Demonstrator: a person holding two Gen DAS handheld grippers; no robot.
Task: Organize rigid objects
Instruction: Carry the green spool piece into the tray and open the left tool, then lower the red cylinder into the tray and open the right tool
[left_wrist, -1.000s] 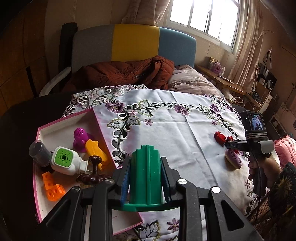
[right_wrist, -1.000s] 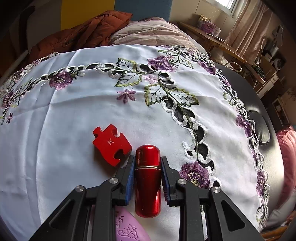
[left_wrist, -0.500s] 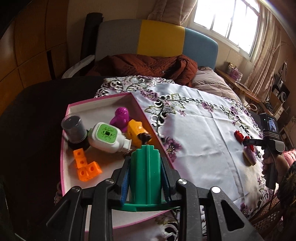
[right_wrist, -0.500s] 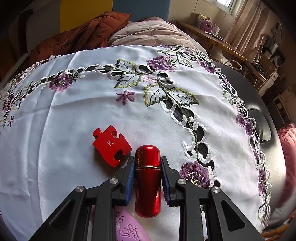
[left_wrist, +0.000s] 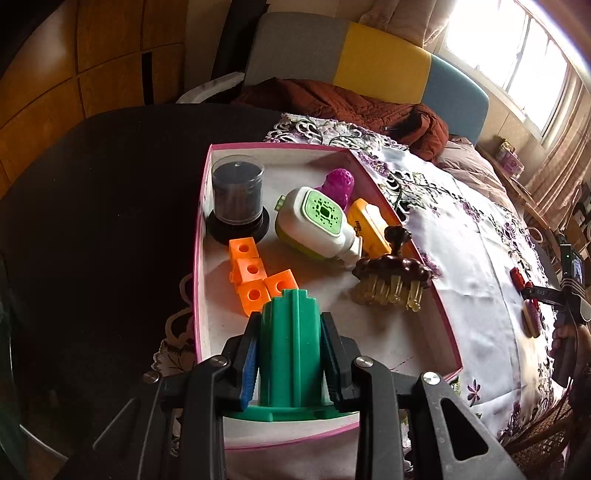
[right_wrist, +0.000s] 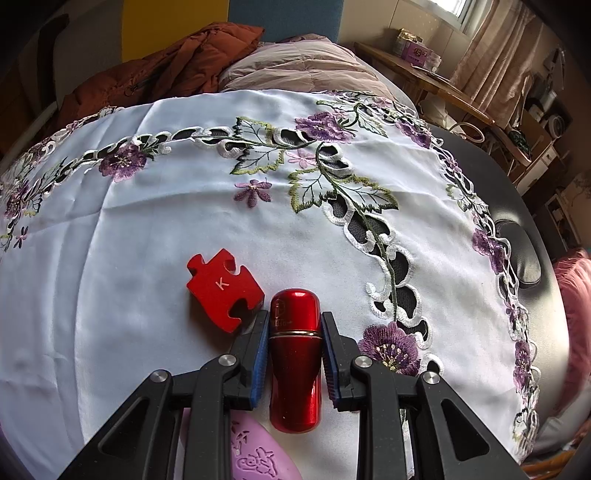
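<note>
Left wrist view: The left gripper (left_wrist: 291, 354) has its jaws clamped on a green ribbed plastic piece (left_wrist: 290, 350), with both blue pads pressed against its sides. The piece stands upright on its flared base, over the near end of a pink-rimmed white tray (left_wrist: 201, 258). The tray rests on a dark tabletop (left_wrist: 92, 221), with its right side on the embroidered white cloth (left_wrist: 480, 266). Inside the tray, at the far left, stands a clear-capped dark cylinder (left_wrist: 238, 192). Orange linked cubes (left_wrist: 255, 277) lie just beyond the green piece. A white and green bottle (left_wrist: 317, 223) lies on its side at the centre, touching a purple figure (left_wrist: 338, 184) behind it and a yellow block (left_wrist: 369, 225) to its right. A dark brown brush with pale bristles (left_wrist: 393, 280) leans at the right wall. At the far right edge, the right gripper (left_wrist: 532, 291) is visible over the cloth, held by a hand (left_wrist: 567, 332).

Right wrist view: The jaws of the right gripper (right_wrist: 295, 350) are closed narrow on a red metallic capsule-shaped tube (right_wrist: 294, 354), which lies on the cloth (right_wrist: 147, 229) pointing away from the camera. A red puzzle piece marked K (right_wrist: 221, 290) lies just beside the tube, to its left, at the left fingertip. A pink embossed oval object (right_wrist: 255, 454) lies under the gripper, at the lower edge.
</note>
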